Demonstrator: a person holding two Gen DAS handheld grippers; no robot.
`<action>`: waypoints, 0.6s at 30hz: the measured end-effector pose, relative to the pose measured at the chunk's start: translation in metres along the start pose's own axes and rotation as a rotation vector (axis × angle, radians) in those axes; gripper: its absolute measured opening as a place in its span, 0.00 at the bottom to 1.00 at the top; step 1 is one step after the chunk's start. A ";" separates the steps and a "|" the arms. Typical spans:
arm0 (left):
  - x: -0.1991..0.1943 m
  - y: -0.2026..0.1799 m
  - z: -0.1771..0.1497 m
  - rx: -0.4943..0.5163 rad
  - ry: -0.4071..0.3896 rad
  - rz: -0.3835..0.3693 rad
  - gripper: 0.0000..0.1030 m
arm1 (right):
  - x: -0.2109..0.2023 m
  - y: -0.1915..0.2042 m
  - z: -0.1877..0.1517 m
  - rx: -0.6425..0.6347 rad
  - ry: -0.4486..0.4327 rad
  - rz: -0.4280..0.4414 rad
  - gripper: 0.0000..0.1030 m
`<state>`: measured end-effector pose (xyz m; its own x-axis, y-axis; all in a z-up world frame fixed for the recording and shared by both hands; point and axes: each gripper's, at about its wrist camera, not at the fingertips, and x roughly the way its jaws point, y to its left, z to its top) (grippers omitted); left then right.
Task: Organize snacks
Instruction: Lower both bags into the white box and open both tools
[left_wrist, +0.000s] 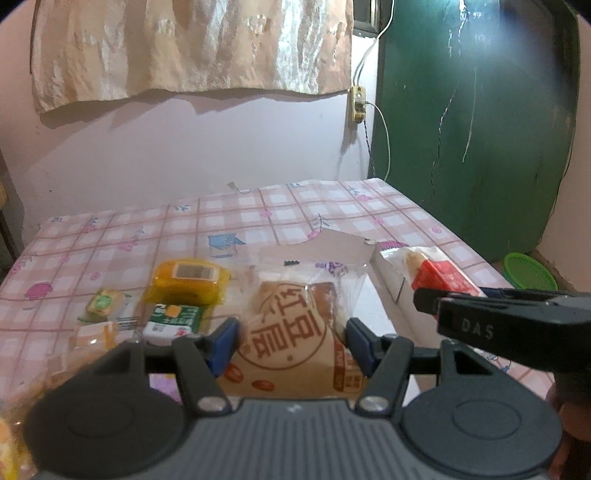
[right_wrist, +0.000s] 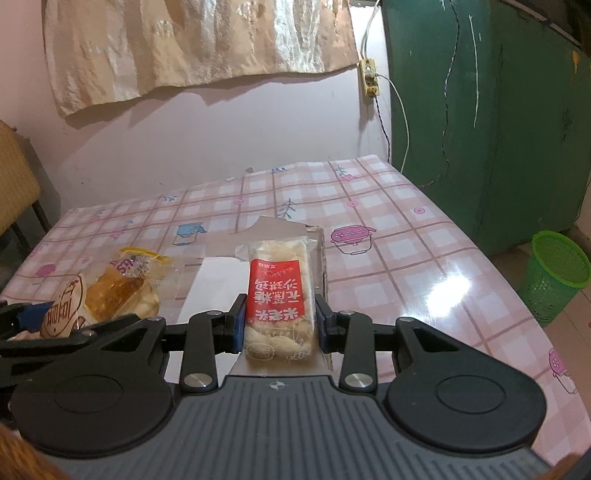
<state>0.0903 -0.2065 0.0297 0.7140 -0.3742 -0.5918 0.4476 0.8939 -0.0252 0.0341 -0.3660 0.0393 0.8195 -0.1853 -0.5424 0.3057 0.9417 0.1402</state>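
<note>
The checked desk (right_wrist: 406, 240) fills mid-frame; a grey cardboard box (right_wrist: 288, 230) sits at its centre. Above the box, the left claw (left_wrist: 291, 341) pinches a brown bread packet (left_wrist: 291, 332), and the right claw (right_wrist: 280, 321) pinches a red-labelled snack packet (right_wrist: 279, 291). Small packets (left_wrist: 173, 295) lie at left.

A pink wall (left_wrist: 221, 147) is filling the middle of the frame, with a beige curtain (left_wrist: 192, 44) hanging across the upper left. A green door (left_wrist: 480, 110) is standing at the right — glare is washing over its top. A socket (left_wrist: 357, 103) is sitting beside it, a white cord (left_wrist: 386, 136) trailing down. A checked tablecloth (right_wrist: 406, 229) is covering the table; a green basket (right_wrist: 554, 273) is sitting on the floor at the right edge.
</note>
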 end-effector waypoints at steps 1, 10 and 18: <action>0.004 -0.001 0.001 0.000 0.003 -0.002 0.61 | 0.006 -0.002 0.002 0.003 0.005 0.000 0.42; 0.036 -0.007 0.009 -0.003 0.021 -0.018 0.61 | 0.051 -0.008 0.019 0.001 0.034 -0.007 0.42; 0.057 -0.011 0.009 -0.018 0.045 -0.109 0.62 | 0.075 -0.010 0.033 -0.002 0.025 -0.004 0.43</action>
<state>0.1307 -0.2402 0.0034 0.6365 -0.4589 -0.6199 0.5114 0.8528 -0.1061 0.1087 -0.3991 0.0245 0.8058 -0.1818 -0.5636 0.3078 0.9417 0.1362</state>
